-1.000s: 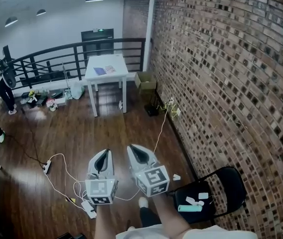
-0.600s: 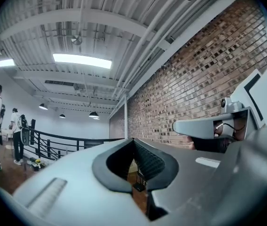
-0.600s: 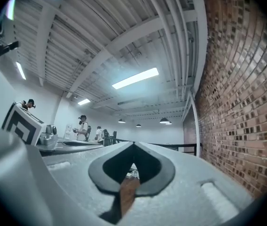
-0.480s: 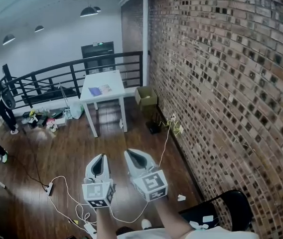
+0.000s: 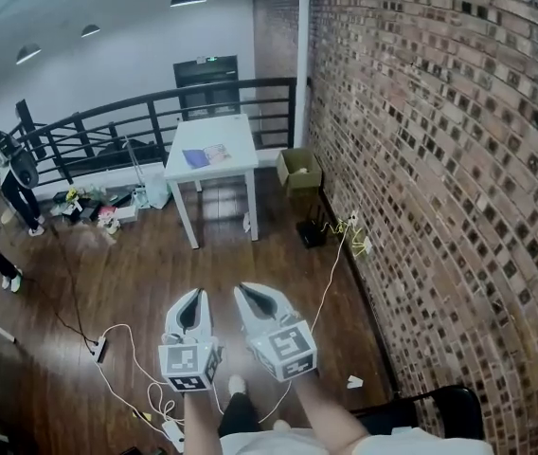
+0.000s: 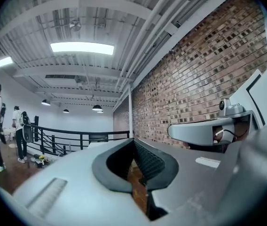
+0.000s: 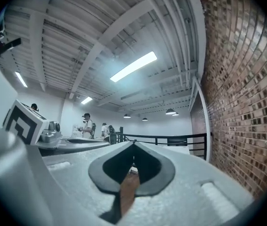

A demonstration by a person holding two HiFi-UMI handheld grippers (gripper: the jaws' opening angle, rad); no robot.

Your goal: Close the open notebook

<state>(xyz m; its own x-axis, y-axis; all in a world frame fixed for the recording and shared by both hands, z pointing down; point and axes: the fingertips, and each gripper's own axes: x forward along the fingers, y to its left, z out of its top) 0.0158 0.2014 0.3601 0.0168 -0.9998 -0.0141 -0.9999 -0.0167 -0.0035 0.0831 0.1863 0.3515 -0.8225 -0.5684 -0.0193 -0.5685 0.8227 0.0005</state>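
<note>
An open notebook (image 5: 206,155) with a blue page and a pale page lies on a small white table (image 5: 236,162) far ahead, near the black railing. My left gripper (image 5: 193,296) and right gripper (image 5: 249,293) are held side by side at the bottom of the head view, pointing level toward the table and well short of it. Both are shut with nothing between their jaws. In the left gripper view the left gripper (image 6: 133,141) has its tips together, and in the right gripper view the right gripper (image 7: 134,146) does too; the table top shows pale beyond them.
A brick wall (image 5: 439,159) runs along the right. A cardboard box (image 5: 299,169) sits by the table. White cables and a power strip (image 5: 99,349) lie on the wooden floor. A black chair (image 5: 439,410) is at bottom right. People (image 5: 4,173) stand at far left by the railing (image 5: 108,131).
Both grippers have travelled forward across the floor toward the white table, still shut. The chair has slid back out of the frame's lower right, and the table appears closer.
</note>
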